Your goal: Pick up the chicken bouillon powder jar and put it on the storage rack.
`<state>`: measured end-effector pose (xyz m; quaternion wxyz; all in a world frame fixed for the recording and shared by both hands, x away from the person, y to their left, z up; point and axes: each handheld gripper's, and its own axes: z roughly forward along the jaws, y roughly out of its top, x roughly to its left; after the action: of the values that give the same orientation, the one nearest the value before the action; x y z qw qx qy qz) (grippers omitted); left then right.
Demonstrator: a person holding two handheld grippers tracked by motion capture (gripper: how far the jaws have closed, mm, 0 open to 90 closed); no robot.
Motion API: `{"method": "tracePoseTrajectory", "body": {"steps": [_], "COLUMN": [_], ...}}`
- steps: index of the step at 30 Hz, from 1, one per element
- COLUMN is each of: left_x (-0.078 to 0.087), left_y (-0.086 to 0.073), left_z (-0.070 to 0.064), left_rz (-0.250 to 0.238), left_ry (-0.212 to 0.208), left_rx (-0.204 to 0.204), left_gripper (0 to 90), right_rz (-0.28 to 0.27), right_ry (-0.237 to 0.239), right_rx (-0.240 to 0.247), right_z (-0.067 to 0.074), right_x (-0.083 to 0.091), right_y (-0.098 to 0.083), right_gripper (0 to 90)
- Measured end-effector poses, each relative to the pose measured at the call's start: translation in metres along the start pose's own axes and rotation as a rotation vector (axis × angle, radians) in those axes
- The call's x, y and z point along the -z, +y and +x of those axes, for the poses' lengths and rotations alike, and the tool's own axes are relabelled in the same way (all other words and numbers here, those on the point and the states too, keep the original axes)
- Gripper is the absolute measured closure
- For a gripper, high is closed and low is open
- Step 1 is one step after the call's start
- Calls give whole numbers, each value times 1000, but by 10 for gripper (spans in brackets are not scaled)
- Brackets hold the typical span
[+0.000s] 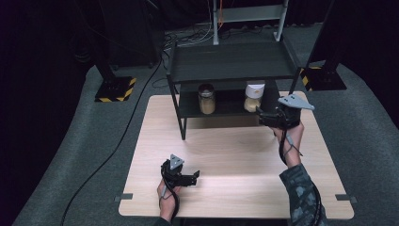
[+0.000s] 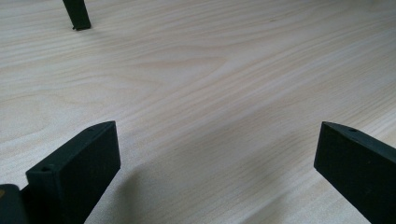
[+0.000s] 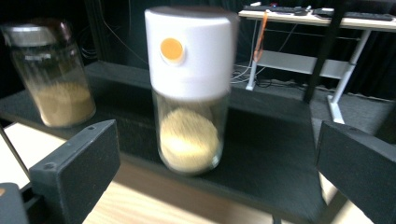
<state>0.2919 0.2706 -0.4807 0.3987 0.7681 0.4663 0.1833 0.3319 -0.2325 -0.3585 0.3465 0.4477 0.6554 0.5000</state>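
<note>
Your right hand-held gripper [image 3: 215, 172] is wide open and holds nothing, its jaws either side of the white-capped jar [image 3: 190, 88] on the lower shelf [image 1: 226, 104]. A second jar [image 3: 51, 74] stands at ten o'clock. Your left hand-held gripper [image 2: 217, 172] gapes empty over the tabletop [image 2: 233, 84].

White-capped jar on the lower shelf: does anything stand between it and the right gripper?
Nothing visible does. The right gripper is open and faces the white-capped jar straight on, with a free gap between them. The other jar stands apart on the lower shelf, off to one side.
</note>
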Motion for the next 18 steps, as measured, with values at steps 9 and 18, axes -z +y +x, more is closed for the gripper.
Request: {"method": "tracePoseTrajectory", "body": {"steps": [9, 18], "left_x": [-1, -1], "left_y": [2, 3], "left_z": [-2, -3], "left_rz": [10, 18], "left_ry": [4, 9], "left_rx": [-7, -14], "left_gripper": [0, 0], "right_rz": [8, 30], "right_ry": [-20, -50], "right_rx": [-2, -70], "right_z": [-2, -9], "right_x": [40, 70], "right_y": [-36, -78], "right_gripper": [0, 0]}}
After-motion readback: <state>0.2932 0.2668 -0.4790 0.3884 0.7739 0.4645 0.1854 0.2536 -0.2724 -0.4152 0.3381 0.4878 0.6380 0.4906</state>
